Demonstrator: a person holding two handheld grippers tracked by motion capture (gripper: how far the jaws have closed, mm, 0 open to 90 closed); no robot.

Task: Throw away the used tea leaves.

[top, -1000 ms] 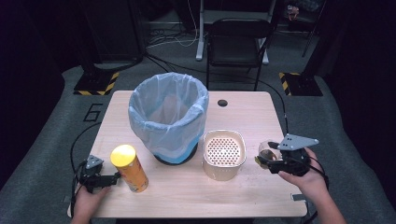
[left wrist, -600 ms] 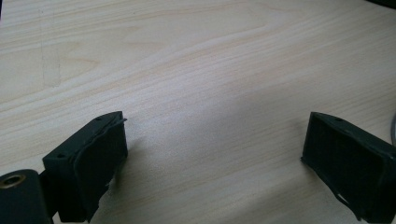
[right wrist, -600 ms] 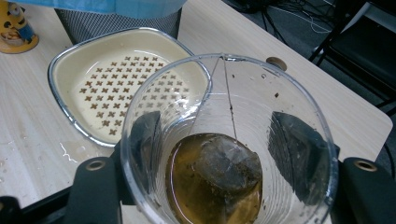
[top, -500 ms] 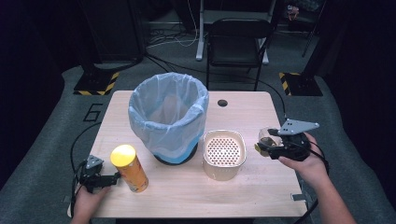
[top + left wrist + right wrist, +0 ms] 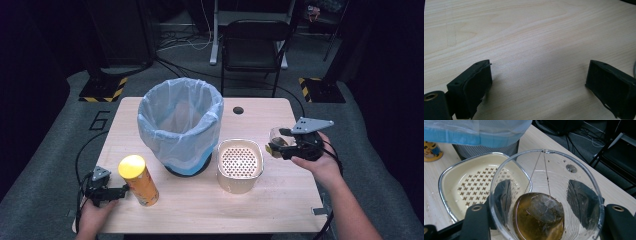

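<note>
My right gripper (image 5: 281, 145) is shut on a clear plastic cup (image 5: 276, 139) and holds it above the table, right of the cream strainer bowl (image 5: 239, 164). In the right gripper view the cup (image 5: 546, 195) sits between the black jaws with brown tea and a tea bag (image 5: 539, 216) in its bottom. A string runs up to the rim. The strainer bowl (image 5: 474, 185) lies just beyond the cup. My left gripper (image 5: 121, 189) rests at the table's front left, open, beside a yellow-lidded chip can (image 5: 138, 180). In the left gripper view its fingers (image 5: 471, 90) stand wide apart over bare wood.
A bin lined with a pale blue bag (image 5: 181, 124) stands mid-table behind the bowl. The table (image 5: 260, 200) has a cable hole (image 5: 238, 110) at the back. A chair (image 5: 255, 45) stands beyond the far edge.
My right gripper has lifted the cup and carried it up and away from the front edge, still right of the strainer bowl. The left gripper has stayed put.
</note>
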